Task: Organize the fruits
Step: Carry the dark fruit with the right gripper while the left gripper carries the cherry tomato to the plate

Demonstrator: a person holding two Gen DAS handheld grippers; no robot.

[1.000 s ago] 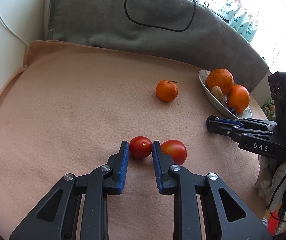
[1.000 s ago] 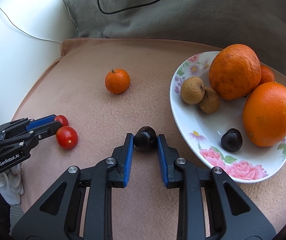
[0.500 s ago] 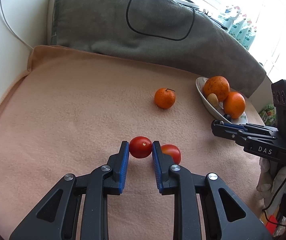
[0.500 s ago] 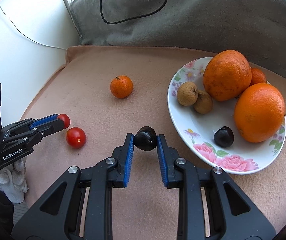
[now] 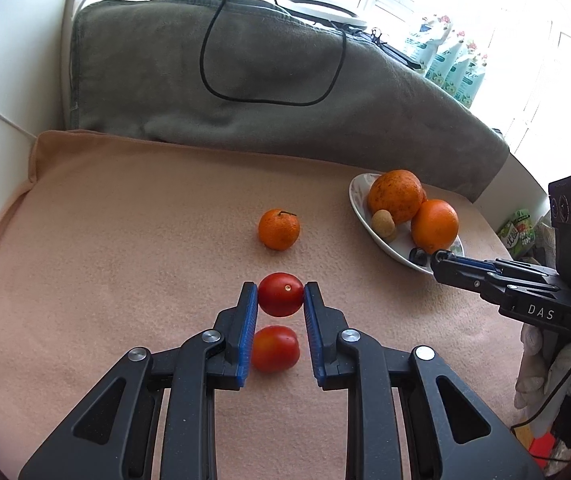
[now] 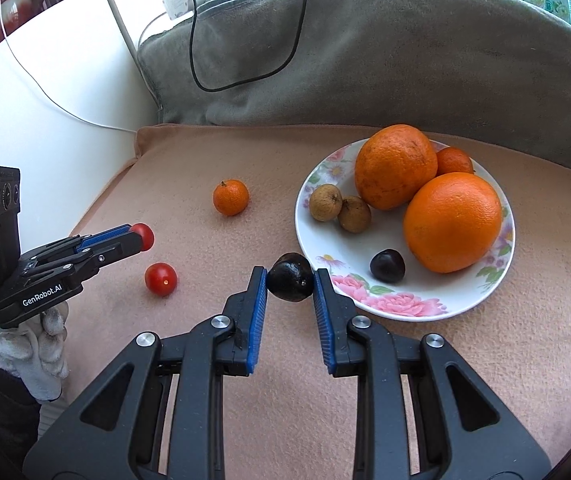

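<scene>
My left gripper (image 5: 280, 295) is shut on a red cherry tomato (image 5: 280, 294) and holds it above the peach cloth; it also shows in the right wrist view (image 6: 141, 237). A second tomato (image 5: 274, 349) lies on the cloth below it. My right gripper (image 6: 289, 282) is shut on a dark plum (image 6: 290, 282), held just left of the floral plate (image 6: 385, 304). The plate holds two big oranges (image 6: 451, 222), a small mandarin, two brown longans (image 6: 325, 202) and another dark plum (image 6: 387, 265). A loose mandarin (image 6: 230, 197) lies on the cloth.
A grey folded blanket (image 5: 245, 80) with a black cable lies along the back. A white wall (image 6: 65, 120) stands at the left. The peach cloth (image 5: 125, 220) covers the surface. Bottles stand by the window at the far right.
Both grippers have risen with their fruit. The left one lifted its tomato off the cloth; the other tomato now lies beneath it. The right one carries the plum higher, near the plate's rim.
</scene>
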